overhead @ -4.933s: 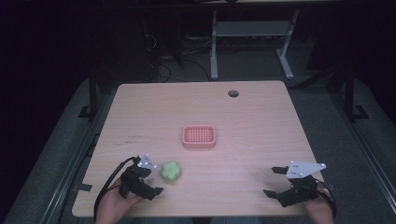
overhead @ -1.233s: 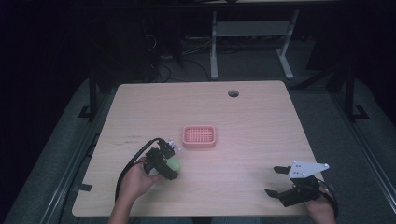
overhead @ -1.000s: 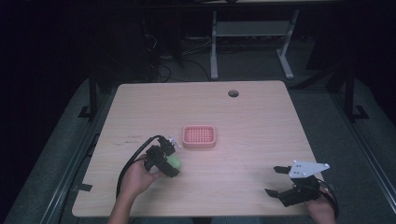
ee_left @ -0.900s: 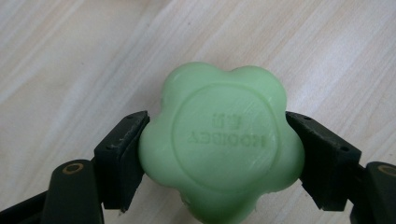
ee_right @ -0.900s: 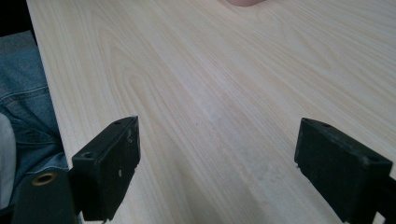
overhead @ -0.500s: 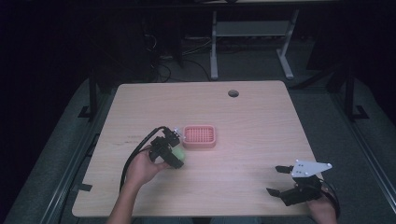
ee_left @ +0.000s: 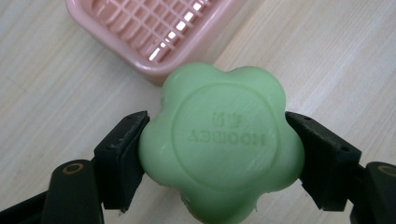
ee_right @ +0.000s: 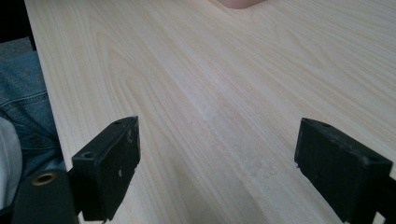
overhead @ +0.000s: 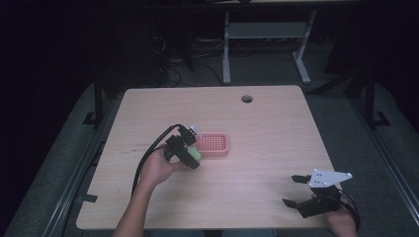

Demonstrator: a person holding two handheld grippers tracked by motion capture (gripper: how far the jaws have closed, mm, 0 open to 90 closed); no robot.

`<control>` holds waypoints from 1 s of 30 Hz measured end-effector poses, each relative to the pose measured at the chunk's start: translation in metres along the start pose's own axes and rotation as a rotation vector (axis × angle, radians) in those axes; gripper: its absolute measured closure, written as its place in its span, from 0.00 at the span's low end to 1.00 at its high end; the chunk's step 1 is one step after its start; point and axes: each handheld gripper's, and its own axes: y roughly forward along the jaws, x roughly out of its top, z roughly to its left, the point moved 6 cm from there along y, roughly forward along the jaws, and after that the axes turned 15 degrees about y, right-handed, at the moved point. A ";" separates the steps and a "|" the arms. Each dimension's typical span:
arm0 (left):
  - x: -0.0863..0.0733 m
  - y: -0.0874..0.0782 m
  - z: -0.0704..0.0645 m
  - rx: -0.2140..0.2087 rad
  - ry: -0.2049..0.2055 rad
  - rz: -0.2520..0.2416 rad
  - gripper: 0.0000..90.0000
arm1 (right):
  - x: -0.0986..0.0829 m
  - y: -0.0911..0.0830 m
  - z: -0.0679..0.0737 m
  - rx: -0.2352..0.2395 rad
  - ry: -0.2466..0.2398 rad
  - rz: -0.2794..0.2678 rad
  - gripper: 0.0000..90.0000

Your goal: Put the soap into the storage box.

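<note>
Gripping one green flower-shaped soap [ee_left: 219, 147] between its jaws, the left gripper [overhead: 184, 150] holds it just beside the single pink tray [overhead: 213, 144] on the surface [overhead: 276, 128]. Well apart, the right gripper [overhead: 296, 191] rests spread wide, holding nothing.

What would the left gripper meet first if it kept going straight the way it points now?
Probably the pink soap dish. The left gripper, shut on the green soap, points at the dish's near wall, just beyond the soap. How high the soap rides above the rim is unclear.
</note>
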 end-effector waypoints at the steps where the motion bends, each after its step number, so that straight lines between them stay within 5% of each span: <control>1: 0.000 0.000 0.000 0.000 0.000 0.000 0.28 | 0.000 0.000 0.000 0.000 0.000 0.000 0.15; 30: 0.049 0.008 0.030 -0.006 -0.013 -0.024 0.28 | 0.001 0.000 0.000 -0.001 0.006 -0.009 0.15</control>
